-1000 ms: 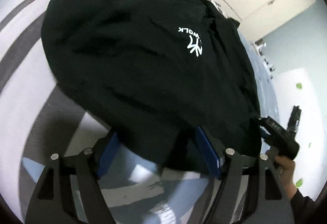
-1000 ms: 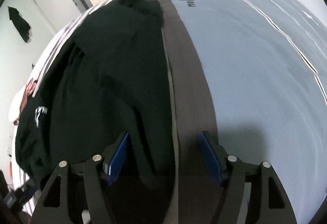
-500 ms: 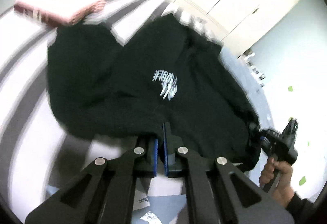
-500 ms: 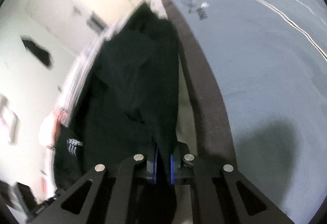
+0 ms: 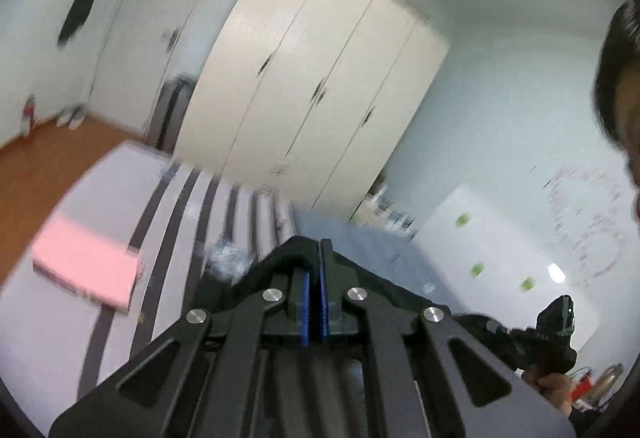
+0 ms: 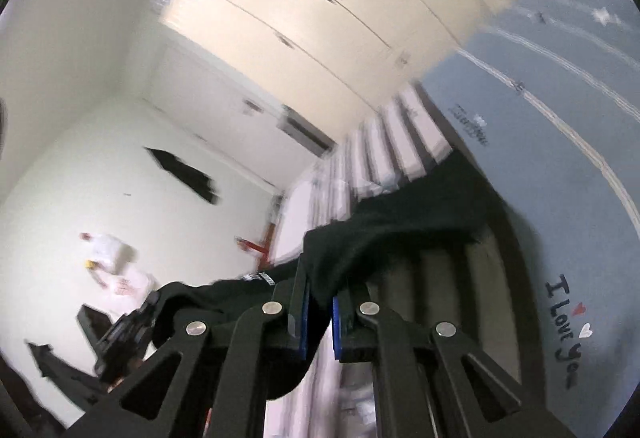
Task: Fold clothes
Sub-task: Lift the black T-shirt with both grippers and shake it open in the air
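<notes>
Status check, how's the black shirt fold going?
Left gripper and right gripper shut on black shirt. Shirt off the bed. Nothing in the way.

Cream wardrobe along pale wall — orange floor, striped bed.

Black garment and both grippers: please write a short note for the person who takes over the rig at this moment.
Left gripper: shut on the black garment.
Right gripper: shut on the same garment's edge.
The garment hangs between both grippers, partly above the striped bed. A pink folded item lies on the bed.
Done: garment gripped and raised.
Left: lay it flat and fold it.
</notes>
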